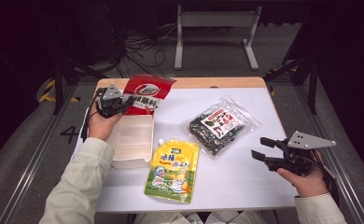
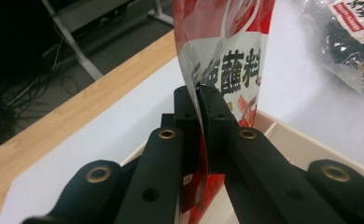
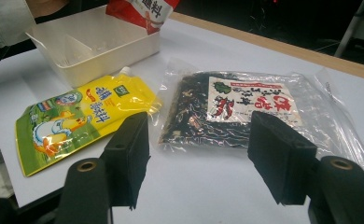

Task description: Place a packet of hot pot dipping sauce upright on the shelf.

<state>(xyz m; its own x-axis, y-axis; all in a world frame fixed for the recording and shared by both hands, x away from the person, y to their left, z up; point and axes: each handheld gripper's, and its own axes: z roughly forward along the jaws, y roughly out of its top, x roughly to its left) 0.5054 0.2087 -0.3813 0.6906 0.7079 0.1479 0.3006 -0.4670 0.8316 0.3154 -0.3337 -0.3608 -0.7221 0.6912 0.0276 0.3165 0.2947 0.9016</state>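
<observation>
The left gripper [image 1: 124, 101] is clamping the red sauce packet [image 1: 145, 91] by its edge, dangling it over the white divided box [image 1: 132, 140] right beneath, presumably for dropping in. The right gripper [image 1: 260, 154] is waiting open-jawed.

Your sleeves [image 1: 80, 182] were pale beige; both grippers, left [image 1: 119, 103] and right [image 1: 260, 148], were black with brass-ringed screw holes, grey triangular plates and black cables.

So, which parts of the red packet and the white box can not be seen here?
- Red packet: left gripper view, lower part behind the left tool; top cut by the edge.
- White box: high view, near-left corner behind the sleeve.
- Packet print: high view, too small.
</observation>
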